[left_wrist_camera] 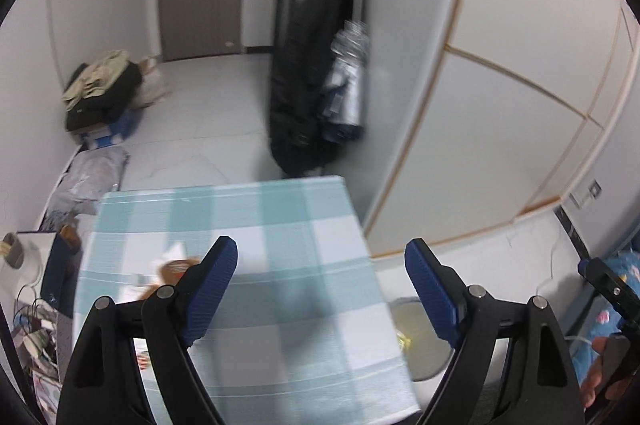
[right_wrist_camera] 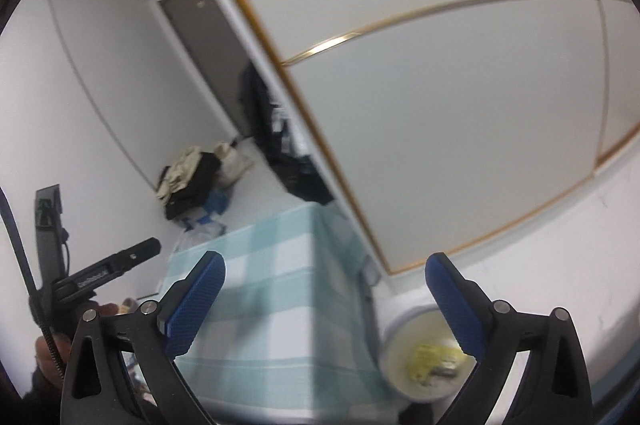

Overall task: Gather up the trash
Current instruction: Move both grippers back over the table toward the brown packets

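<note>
Both grippers hang over the checked table [left_wrist_camera: 248, 225], left gripper [left_wrist_camera: 320, 277] and right gripper [right_wrist_camera: 324, 289] with jaws apart and empty. Wrappers [left_wrist_camera: 176, 267] lie on the table; yellow trash [right_wrist_camera: 432, 365] sits in the bin [right_wrist_camera: 394, 329] beside it. No writing is legible.

Yellow trash [right_wrist_camera: 430, 365] lies in the white bin [right_wrist_camera: 394, 329] (blurred).

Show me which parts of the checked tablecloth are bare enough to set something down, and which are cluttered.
The checked tablecloth is bare across its middle, its far edge and the side nearest the trash bin. Clutter sits at its other side: blurred wrappers and paper beside the left gripper. Beyond that edge, cables and boxes crowd the floor.
</note>
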### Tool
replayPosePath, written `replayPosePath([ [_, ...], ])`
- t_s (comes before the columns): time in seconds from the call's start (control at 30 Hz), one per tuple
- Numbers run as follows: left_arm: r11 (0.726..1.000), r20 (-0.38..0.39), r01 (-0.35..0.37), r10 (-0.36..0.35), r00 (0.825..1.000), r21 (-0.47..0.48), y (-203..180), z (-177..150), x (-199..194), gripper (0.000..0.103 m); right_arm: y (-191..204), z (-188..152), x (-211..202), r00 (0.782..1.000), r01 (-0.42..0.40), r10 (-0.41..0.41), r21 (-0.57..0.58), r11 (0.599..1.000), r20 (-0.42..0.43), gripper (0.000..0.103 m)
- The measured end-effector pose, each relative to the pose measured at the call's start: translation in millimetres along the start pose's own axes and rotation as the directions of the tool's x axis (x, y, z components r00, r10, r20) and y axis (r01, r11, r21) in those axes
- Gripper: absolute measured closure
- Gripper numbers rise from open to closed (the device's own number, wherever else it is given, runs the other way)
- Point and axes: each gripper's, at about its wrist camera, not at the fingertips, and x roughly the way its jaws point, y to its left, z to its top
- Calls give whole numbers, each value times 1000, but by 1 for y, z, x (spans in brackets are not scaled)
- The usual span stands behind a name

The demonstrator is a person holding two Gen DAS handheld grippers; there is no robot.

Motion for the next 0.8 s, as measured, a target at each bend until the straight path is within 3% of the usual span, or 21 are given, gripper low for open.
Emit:
replayPosePath([
  [0.2, 991, 77, -87, 95, 993, -100, 49, 0, -25, 19, 60, 1, 18, 997, -70, 72, -99, 993, 18, 1],
  [0.37, 977, 93, -136, 152, 984, -163, 94, -2, -31, 19, 107, -8, 45, 993, -118, 119, -177, 977, -6, 1],
  [0.63, 933, 76, -210, 241, 967, -292, 167, -15, -26, 19, 167, -27, 96, 979, -196, 172, -279, 940, -106, 1],
  [0.8, 913, 40, -195, 224, 974, -357, 200, -22, -20, 19, 194, -38, 129, 965, -241, 189, -330, 913, -182, 2],
])
